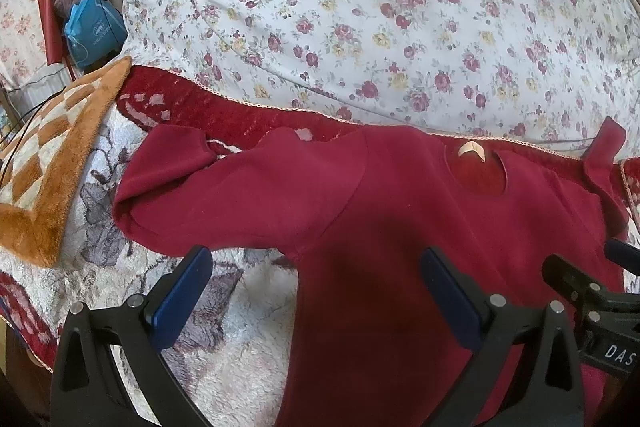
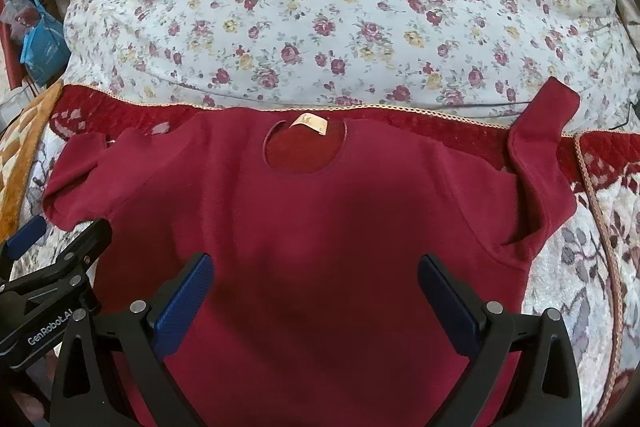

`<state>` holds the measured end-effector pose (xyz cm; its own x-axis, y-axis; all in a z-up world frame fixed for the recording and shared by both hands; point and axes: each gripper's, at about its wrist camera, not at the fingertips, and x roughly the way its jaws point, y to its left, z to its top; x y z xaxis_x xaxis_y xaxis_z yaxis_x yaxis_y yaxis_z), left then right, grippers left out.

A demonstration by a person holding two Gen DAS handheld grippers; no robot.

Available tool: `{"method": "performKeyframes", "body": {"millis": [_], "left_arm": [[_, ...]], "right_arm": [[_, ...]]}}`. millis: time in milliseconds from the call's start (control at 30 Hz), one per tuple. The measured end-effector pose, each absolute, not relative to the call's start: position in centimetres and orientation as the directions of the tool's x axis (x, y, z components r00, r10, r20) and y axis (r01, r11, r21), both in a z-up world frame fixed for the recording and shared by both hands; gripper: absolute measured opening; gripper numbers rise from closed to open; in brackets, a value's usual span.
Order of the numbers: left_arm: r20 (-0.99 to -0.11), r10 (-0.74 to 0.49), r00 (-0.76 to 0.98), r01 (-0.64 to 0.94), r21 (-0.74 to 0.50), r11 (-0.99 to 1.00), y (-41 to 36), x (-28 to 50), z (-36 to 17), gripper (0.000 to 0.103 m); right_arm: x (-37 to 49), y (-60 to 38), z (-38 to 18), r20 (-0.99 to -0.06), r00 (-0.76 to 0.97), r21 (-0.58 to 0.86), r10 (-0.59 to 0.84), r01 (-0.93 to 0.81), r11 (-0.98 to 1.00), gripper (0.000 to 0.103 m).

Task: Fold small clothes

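A dark red long-sleeved top (image 2: 312,227) lies flat, neck hole and tan label (image 2: 310,124) away from me; it also shows in the left wrist view (image 1: 400,227). Its left sleeve (image 1: 208,187) is bent back near the cuff; its right sleeve (image 2: 536,163) is folded up towards the quilt. My left gripper (image 1: 318,259) is open above the top's left armpit area, empty. My right gripper (image 2: 314,267) is open above the chest, empty. Each gripper appears at the edge of the other's view.
The top lies on a red and white patterned blanket (image 2: 580,267). A bulky floral quilt (image 2: 340,7) rises just behind the collar. An orange checked plush cloth (image 1: 44,167) lies at the left. A blue bag (image 1: 92,31) and clutter sit at the far left.
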<state>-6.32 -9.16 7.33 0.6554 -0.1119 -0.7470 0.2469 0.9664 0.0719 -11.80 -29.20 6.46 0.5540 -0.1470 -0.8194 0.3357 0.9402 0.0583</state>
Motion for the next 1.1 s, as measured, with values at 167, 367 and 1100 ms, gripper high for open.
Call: {"method": "performKeyframes", "body": {"millis": [167, 367, 1100], "left_arm": [[-0.755, -0.11, 0.647, 0.246, 0.071, 0.967, -9.2, -6.2, 7.0, 0.103], [-0.757, -0.111, 0.644, 0.243, 0.064, 0.968, -9.0, -6.0, 6.9, 0.103], [-0.776, -0.108, 0.621, 0.24, 0.058, 0.969, -8.8, -5.6, 6.4, 0.103]], "right_arm": [[-11.6, -28.9, 6.3, -0.823, 0.55, 0.057, -0.144, 0.331, 0.942, 0.103], [-11.3, -28.3, 6.1, -0.825, 0.547, 0.046, -0.143, 0.316, 0.947, 0.103], [-10.6, -27.9, 5.4, -0.837, 0.532, 0.045, -0.131, 0.306, 0.951, 0.103]]}}
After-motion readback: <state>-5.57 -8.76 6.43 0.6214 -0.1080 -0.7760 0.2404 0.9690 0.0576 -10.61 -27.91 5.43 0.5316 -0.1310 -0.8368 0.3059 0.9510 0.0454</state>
